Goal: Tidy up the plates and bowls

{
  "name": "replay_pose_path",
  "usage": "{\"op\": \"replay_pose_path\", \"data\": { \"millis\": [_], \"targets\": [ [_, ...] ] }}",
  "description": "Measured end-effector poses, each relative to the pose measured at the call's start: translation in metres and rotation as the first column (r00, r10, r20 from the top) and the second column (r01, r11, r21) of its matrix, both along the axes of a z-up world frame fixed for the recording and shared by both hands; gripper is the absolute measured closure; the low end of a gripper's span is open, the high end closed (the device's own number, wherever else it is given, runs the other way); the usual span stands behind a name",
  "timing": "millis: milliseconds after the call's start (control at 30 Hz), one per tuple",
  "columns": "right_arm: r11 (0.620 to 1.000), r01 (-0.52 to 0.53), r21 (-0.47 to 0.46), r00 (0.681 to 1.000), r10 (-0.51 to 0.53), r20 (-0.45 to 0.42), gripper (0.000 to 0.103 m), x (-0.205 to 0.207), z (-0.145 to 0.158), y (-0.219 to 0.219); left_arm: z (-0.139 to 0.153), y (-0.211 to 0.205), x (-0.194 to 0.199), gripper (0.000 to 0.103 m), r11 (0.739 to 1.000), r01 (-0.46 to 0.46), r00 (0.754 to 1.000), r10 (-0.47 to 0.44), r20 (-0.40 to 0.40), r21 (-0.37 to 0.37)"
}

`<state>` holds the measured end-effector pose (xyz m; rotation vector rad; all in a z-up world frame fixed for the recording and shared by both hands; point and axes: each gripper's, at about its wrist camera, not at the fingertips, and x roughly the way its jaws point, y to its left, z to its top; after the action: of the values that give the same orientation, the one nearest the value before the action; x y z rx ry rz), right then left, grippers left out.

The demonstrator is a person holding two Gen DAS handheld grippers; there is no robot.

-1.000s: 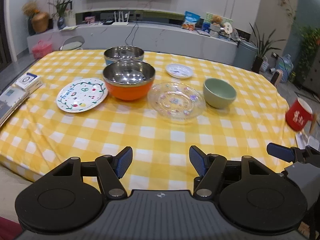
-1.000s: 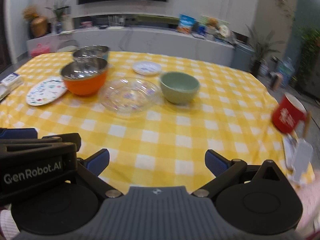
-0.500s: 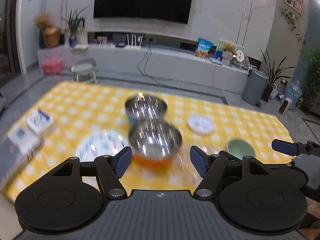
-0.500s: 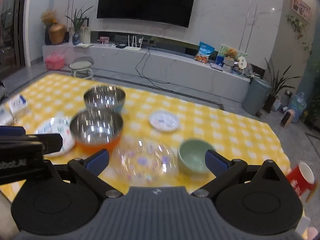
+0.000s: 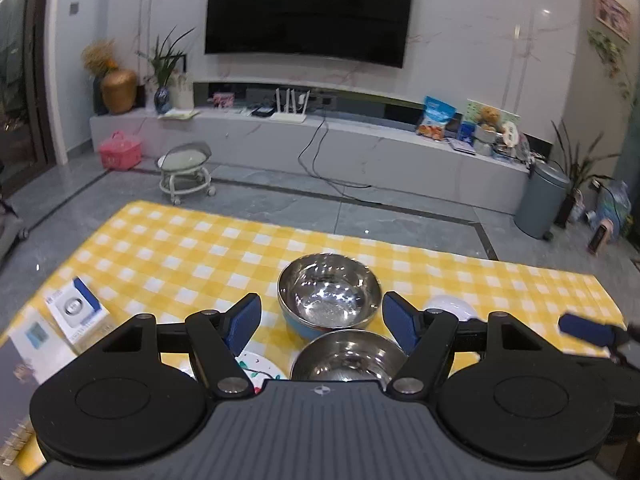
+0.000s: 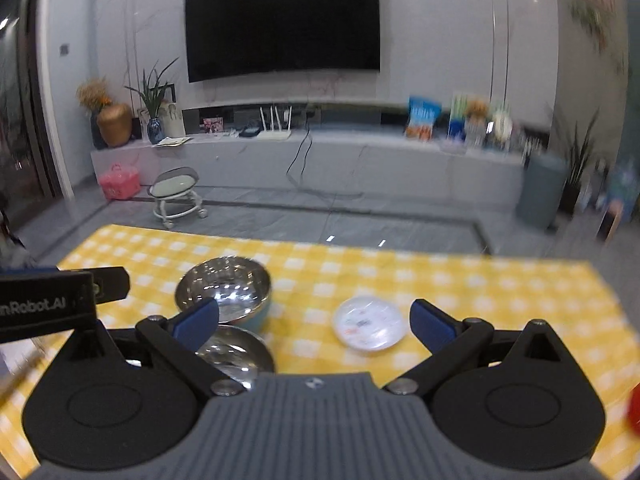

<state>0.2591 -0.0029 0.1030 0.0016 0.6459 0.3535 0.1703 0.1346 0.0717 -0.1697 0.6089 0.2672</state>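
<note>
A table covered by a yellow and white checked cloth is seen from both wrist views, with a television on the wall beyond it. The left gripper is held above the near part of the table with its jaws set wide apart; they have just been opening further, and nothing is gripped between them. Framed between its blue pads in that view, a steel bowl with a blue outside stands toward the far edge of the table, and a second steel bowl stands just in front of it, partly hidden by the gripper body. A patterned plate lies to the left of the nearer bowl, only partly visible. Small boxes lie near the left edge. The right gripper is likewise held spread wide and empty. In its blurred view a small white plate lies on the cloth between its pads, well apart from the two bowls at its left. Part of a red object is seen at the right edge; what it is cannot be told.
</note>
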Motion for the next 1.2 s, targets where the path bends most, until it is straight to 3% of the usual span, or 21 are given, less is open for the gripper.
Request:
{"op": "replay_pose_path", "data": {
  "millis": [67,133,200,300,433,500,567,600,733,967,1200],
  "targets": [
    [1.0,0.0,-0.004,0.999,0.0,-0.048,0.007,0.013,-0.019,0.009,-0.019,0.01,0.014,0.022,0.999,-0.018,0.998,0.016,-0.054,-0.043],
    [1.0,-0.006,-0.006,0.994,0.006,-0.108,0.015,0.024,-0.042,0.018,-0.041,0.02,0.029,0.028,0.994,-0.063,0.991,0.051,-0.126,-0.094],
    [1.0,-0.008,0.022,0.983,0.012,-0.183,0.025,0.034,-0.065,0.022,-0.061,0.027,0.035,0.028,0.988,-0.097,0.986,0.079,-0.145,-0.123],
    [0.999,0.003,0.053,0.967,0.01,-0.256,0.027,0.04,-0.093,0.026,-0.085,0.032,0.043,0.029,0.989,-0.091,0.977,0.066,-0.204,-0.118],
    [0.999,-0.026,0.024,0.966,0.031,-0.258,0.029,0.038,-0.115,0.037,-0.101,0.034,0.04,0.031,0.988,-0.07,0.977,0.04,-0.209,-0.136],
    [0.999,-0.018,0.03,0.966,0.025,-0.257,0.047,0.038,-0.121,0.041,-0.105,0.034,0.042,0.056,0.984,-0.084,0.975,0.048,-0.215,-0.16],
    [1.0,0.016,0.019,0.971,-0.011,-0.237,0.056,0.035,-0.125,0.043,-0.108,0.033,0.043,0.073,0.979,-0.096,0.969,0.051,-0.242,-0.178],
    [1.0,0.026,0.011,0.973,-0.022,-0.232,0.065,0.035,-0.126,0.044,-0.108,0.032,0.044,0.077,0.979,-0.095,0.964,0.046,-0.261,-0.179],
    [0.999,0.004,0.041,0.971,0.006,-0.239,0.094,0.033,-0.118,0.043,-0.101,0.023,0.04,0.087,0.988,-0.088,0.961,0.051,-0.273,-0.124],
    [1.0,0.007,0.012,0.983,-0.005,-0.184,0.094,0.016,-0.081,0.036,-0.074,0.01,0.02,0.089,0.992,-0.081,0.97,0.055,-0.237,-0.102],
    [0.997,0.053,0.06,0.991,-0.045,-0.125,0.094,-0.018,-0.02,0.008,-0.016,-0.013,-0.013,0.089,0.994,-0.053,0.98,0.034,-0.194,-0.097]
  ]
}}
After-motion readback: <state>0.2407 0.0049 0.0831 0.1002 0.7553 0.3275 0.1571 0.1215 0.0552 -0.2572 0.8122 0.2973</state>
